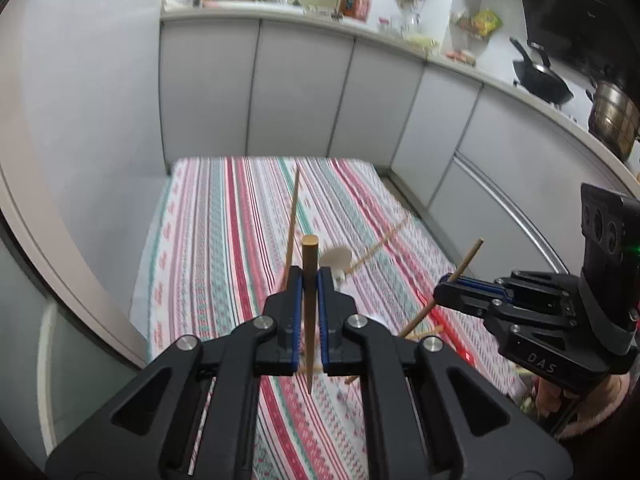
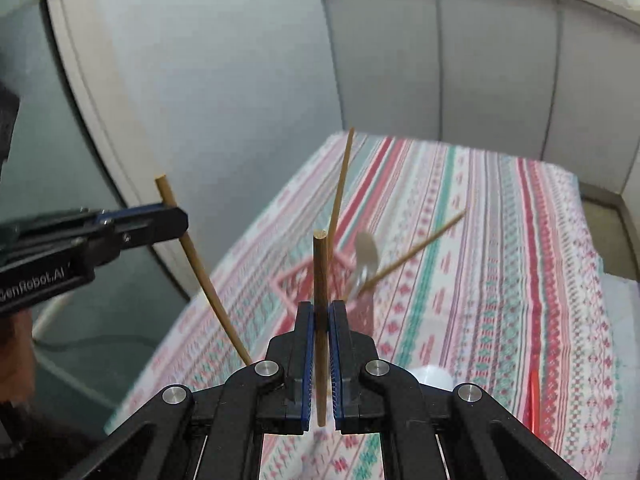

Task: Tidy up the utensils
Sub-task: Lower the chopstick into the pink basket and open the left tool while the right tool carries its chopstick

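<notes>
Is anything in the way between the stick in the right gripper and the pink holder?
Nothing visible is in between. The right gripper holds its chopstick just in front of the blurry pink holder. Only the other chopsticks and white spoon already inside crowd its opening.

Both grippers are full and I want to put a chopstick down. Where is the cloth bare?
Bare striped cloth lies between the pink holder and the far edge by the cabinets, and along the wall side. Crowded around the holder, where chopsticks and a white spoon lean out, and near the left gripper and right gripper.
</notes>
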Demonstrator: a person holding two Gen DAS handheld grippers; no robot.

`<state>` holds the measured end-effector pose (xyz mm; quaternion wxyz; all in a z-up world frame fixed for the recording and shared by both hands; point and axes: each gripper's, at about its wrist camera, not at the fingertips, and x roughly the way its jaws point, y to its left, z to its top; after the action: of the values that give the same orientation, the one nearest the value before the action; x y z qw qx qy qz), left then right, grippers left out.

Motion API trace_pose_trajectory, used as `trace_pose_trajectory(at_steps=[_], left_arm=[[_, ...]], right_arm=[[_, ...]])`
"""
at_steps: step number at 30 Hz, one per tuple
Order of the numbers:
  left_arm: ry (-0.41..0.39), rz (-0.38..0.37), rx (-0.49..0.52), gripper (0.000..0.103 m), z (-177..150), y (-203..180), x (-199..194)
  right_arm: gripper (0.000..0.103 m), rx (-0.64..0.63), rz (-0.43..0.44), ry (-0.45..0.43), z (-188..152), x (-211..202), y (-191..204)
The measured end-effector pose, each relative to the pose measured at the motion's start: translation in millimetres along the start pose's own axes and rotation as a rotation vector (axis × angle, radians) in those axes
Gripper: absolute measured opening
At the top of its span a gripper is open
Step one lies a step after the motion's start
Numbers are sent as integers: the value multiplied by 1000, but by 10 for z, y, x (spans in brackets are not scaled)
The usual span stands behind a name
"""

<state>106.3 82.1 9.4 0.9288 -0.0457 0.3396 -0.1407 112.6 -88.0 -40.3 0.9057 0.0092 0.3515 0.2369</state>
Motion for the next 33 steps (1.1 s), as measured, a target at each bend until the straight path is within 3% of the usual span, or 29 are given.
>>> trace_pose_trajectory(at_steps=[8,16,20,33], left_arm=[[-114,-5,-50,8,242,40,-119],[-196,34,-10,8,365,-65,-92],[-185,49,22,8,371,-130,52],[-20,55,55,8,260,-135,680]], right_arm=[[6,72,-4,-133,297,-237,-93],[6,120,-20,-227,451,-366,-182],[6,130,-23,-232,487,-340,-219],[6,141,-24,-207,500,-181,-288]])
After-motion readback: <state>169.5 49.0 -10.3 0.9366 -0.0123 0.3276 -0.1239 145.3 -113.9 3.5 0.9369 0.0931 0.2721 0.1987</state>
